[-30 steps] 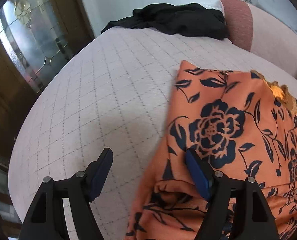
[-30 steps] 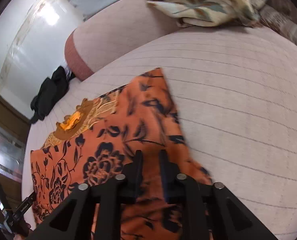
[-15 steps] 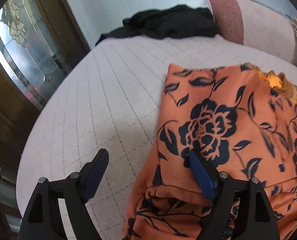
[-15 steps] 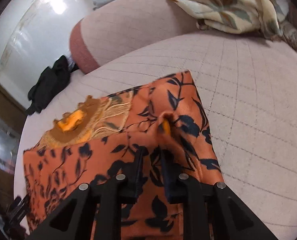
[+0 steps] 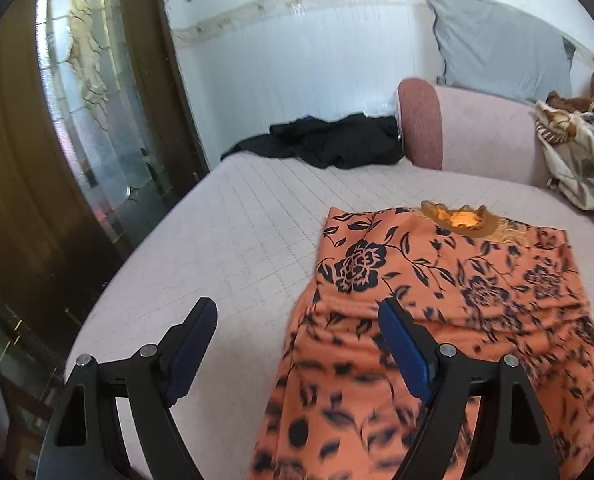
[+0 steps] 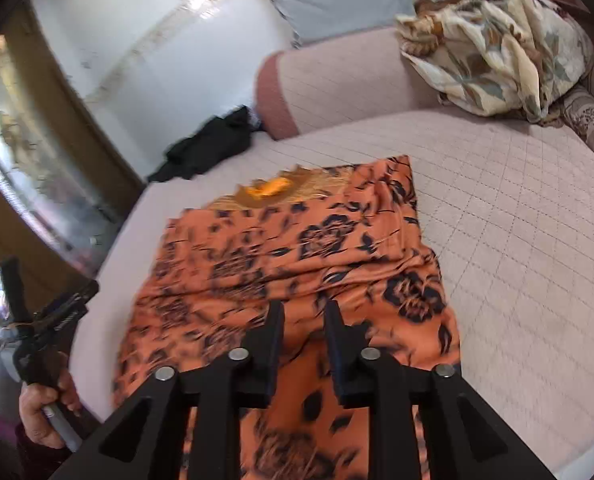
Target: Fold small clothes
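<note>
While the orange floral garment lies spread flat on the pale quilted bed cover, both grippers hang above its near end and hold nothing. The left gripper stands wide apart, one blue pad over bare cover, the other over the cloth's left edge, neither touching fabric as far as the view shows. The right gripper has just been easing its jaws apart; a narrow gap shows between its black fingers, and no cloth sits in that gap, only the garment lying below. In the right wrist view the garment shows a crosswise fold line about midway up, with its gold embroidered neckline at the far end, towards the pink bolster. A black garment sits crumpled at the far left of the bed, well apart from the orange one. A cream patterned bundle rests on the bolster to the right, and a grey pillow leans on the wall behind. Low in the right wrist view, a hand grips the handle of the other tool. Motion blur smears the nearer print.
</note>
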Demonstrator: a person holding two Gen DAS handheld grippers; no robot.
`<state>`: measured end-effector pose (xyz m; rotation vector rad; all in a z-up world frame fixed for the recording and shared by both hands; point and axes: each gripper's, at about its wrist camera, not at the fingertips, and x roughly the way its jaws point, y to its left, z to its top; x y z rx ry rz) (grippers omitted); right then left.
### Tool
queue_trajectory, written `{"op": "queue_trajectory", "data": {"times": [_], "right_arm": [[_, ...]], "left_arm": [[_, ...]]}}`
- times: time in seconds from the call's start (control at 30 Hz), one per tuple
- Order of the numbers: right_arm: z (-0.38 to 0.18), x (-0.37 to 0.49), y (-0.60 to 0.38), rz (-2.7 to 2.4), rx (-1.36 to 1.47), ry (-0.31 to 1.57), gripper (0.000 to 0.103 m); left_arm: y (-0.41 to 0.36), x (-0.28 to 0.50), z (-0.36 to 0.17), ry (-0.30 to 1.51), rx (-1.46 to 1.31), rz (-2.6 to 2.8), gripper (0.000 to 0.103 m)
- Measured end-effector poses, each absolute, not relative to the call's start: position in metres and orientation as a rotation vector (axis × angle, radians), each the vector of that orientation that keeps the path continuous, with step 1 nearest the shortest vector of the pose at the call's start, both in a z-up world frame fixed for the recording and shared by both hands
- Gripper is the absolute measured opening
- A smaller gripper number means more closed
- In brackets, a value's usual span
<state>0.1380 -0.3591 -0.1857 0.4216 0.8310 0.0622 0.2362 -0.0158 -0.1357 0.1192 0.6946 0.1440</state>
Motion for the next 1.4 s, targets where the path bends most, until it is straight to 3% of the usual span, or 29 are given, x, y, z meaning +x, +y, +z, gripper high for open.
{"op": "queue_trajectory", "data": {"times": [0.03, 0.07, 0.1, 0.23, 0.4, 0.5, 0.93, 1.1, 1.17, 1.27, 1.4], "right_arm": [[-0.182, 0.130, -0.357, 0.073, 0.432, 0.818, 0.043], [-0.175, 0.117, -0.355, 0.080, 0.452, 0.793, 0.071], [-0.169, 0.106, -0.351, 0.081, 0.466, 0.755, 0.079], [-0.147, 0.078, -0.335, 0.111, 0.432, 0.667, 0.079], [-0.141, 0.071, -0.323, 0.120, 0.402, 0.662, 0.074], [-0.156, 0.084, -0.323, 0.109, 0.381, 0.714, 0.066], [-0.240, 0.237, -0.363, 0.019, 0.431, 0.903, 0.063], [-0.266, 0.294, -0.373, -0.016, 0.467, 0.928, 0.055], [-0.287, 0.310, -0.376, -0.035, 0.488, 0.981, 0.051], [-0.303, 0.312, -0.373, -0.092, 0.427, 1.036, 0.036], [-0.281, 0.314, -0.352, -0.083, 0.347, 1.064, 0.039]], "left_arm": [[-0.015, 0.231, -0.131, 0.688, 0.120, 0.141, 0.083], [-0.014, 0.220, -0.124, 0.676, 0.122, 0.139, 0.083], [-0.014, 0.208, -0.114, 0.660, 0.127, 0.138, 0.083], [-0.015, 0.180, -0.091, 0.600, 0.141, 0.140, 0.093], [-0.019, 0.170, -0.085, 0.587, 0.148, 0.131, 0.093], [-0.023, 0.185, -0.099, 0.622, 0.155, 0.140, 0.093], [-0.035, 0.359, -0.218, 0.912, 0.106, 0.132, 0.093], [-0.034, 0.388, -0.256, 1.014, 0.064, 0.114, 0.093], [-0.028, 0.389, -0.261, 1.029, 0.025, 0.108, 0.095], [-0.019, 0.383, -0.256, 1.049, -0.014, 0.117, 0.095], [-0.006, 0.374, -0.240, 1.007, -0.011, 0.133, 0.095]]}}
